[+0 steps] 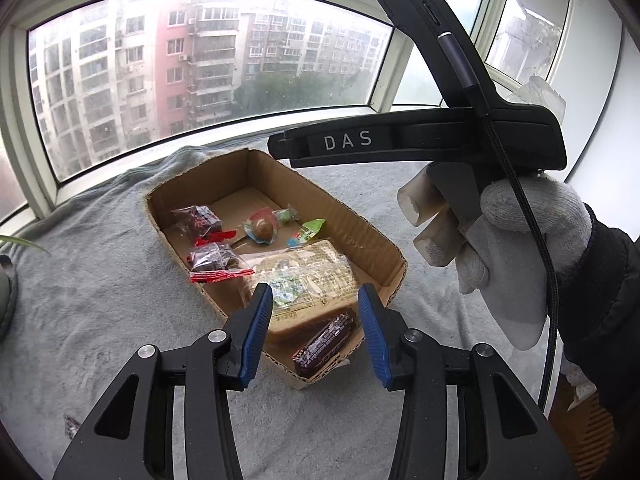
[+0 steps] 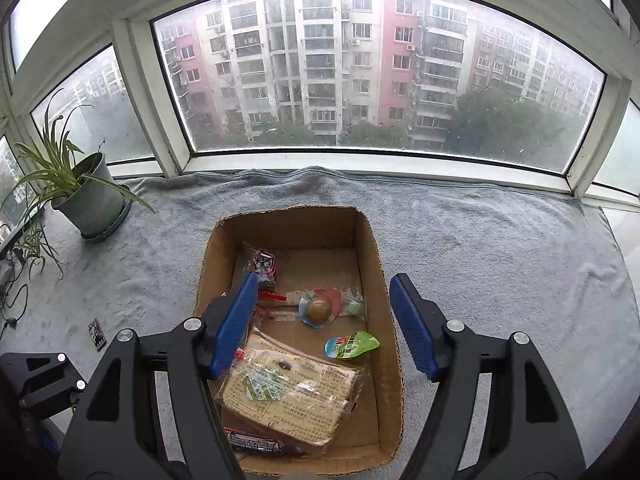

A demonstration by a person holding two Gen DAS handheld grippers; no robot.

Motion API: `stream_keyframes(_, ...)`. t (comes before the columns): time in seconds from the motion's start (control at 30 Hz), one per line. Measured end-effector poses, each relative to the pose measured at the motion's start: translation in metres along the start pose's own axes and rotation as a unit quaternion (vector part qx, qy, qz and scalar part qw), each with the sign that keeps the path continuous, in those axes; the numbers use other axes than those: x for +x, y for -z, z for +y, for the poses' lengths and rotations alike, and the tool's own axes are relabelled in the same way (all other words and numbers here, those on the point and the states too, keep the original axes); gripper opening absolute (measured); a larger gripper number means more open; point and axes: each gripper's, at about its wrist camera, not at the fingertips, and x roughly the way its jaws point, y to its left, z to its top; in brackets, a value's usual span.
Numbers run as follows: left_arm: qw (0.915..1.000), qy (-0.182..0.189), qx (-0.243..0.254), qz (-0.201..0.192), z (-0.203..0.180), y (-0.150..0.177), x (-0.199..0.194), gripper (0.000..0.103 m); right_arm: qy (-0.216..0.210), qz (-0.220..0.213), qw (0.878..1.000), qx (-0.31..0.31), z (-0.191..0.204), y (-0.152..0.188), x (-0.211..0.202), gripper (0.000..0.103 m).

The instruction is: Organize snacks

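Note:
An open cardboard box stands on a grey towel. Inside lie a clear-wrapped bread pack, a dark bar, red-and-dark sweets, a braised egg pack and a green packet. My left gripper is open and empty above the box's near end. My right gripper is open and empty over the box; its body shows in the left wrist view, held by a gloved hand.
A potted spider plant stands at the towel's far left. A small dark wrapper lies on the towel left of the box. Windows close off the back. Cables trail at the left edge.

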Motion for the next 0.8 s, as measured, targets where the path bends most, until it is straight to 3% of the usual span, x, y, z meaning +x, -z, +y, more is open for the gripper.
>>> stream_keyframes(0.43, 0.9993, -0.028, -0.008, -0.025, 0.016, 0.014, -0.051, 0.043, -0.006, -0.008, 1.000, -0.016, 0.025, 0.016, -0.038, 0.071)
stream_keyframes(0.8, 0.9936, -0.081, -0.057, -0.054, 0.077, 0.047, -0.129, 0.045, -0.039, -0.020, 0.998, -0.038, 0.064, 0.039, -0.076, 0.072)
